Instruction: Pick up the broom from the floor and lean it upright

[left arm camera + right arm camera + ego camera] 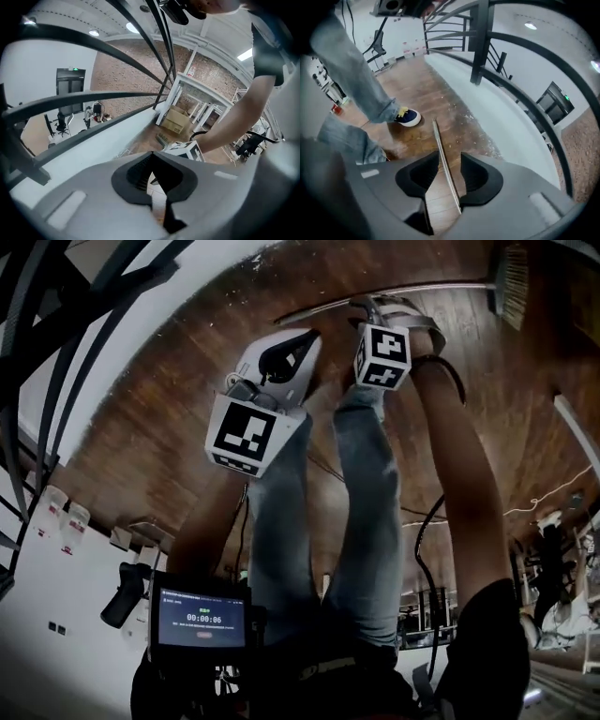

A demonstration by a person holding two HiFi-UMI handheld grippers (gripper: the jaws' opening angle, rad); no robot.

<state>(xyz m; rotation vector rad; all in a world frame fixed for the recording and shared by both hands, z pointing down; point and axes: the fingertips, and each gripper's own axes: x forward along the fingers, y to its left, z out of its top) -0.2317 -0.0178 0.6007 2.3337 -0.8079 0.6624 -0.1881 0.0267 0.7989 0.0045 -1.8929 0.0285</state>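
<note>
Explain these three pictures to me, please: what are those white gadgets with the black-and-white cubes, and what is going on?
There is no robot here: a person holds a two-jaw gripper in each hand. The head view comes from a camera on the person's head, looking down past their jeans at the wooden floor, where a broom lies. The other two pictures come from cameras riding on the grippers. The left gripper is shut and empty. The right gripper is open, its jaws on either side of the broom handle without pinching it.
</note>
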